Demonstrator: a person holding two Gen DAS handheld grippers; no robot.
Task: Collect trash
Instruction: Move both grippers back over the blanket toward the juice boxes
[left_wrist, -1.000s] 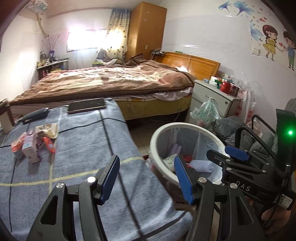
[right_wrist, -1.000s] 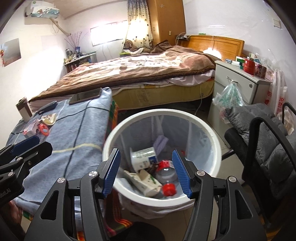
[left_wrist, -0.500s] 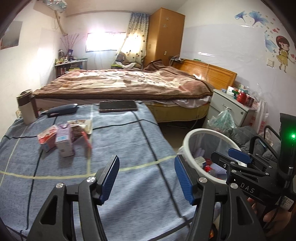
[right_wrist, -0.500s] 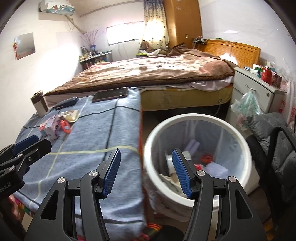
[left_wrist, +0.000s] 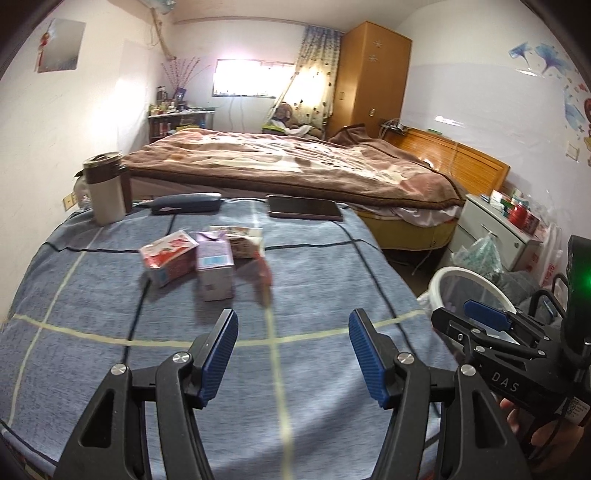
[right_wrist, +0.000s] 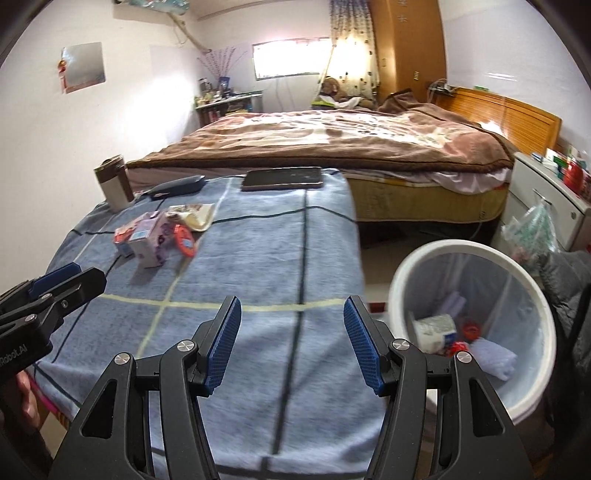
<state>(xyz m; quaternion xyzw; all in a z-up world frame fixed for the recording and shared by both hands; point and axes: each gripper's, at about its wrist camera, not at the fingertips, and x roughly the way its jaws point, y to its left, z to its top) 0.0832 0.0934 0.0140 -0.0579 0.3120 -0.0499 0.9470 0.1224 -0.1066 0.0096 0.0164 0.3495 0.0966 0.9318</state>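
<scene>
Both grippers, left gripper (left_wrist: 291, 354) and right gripper (right_wrist: 291, 341), hang spread and empty over the blue checked cloth (left_wrist: 332, 280). Ahead and left of them lies the trash cluster: one red-and-white carton (left_wrist: 168, 262), one purple carton (left_wrist: 215, 269), one wrapper (left_wrist: 243, 240) and one small red piece (right_wrist: 183, 240). The left gripper appears nearer. One white bin (right_wrist: 472, 258) stands right, off the table.

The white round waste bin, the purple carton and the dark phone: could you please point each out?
White round waste bin (right_wrist: 400, 273): right wrist view, left rim.
Purple carton (left_wrist: 214, 264): left wrist view, front face.
Dark phone (right_wrist: 282, 178): right wrist view, screen.
</scene>
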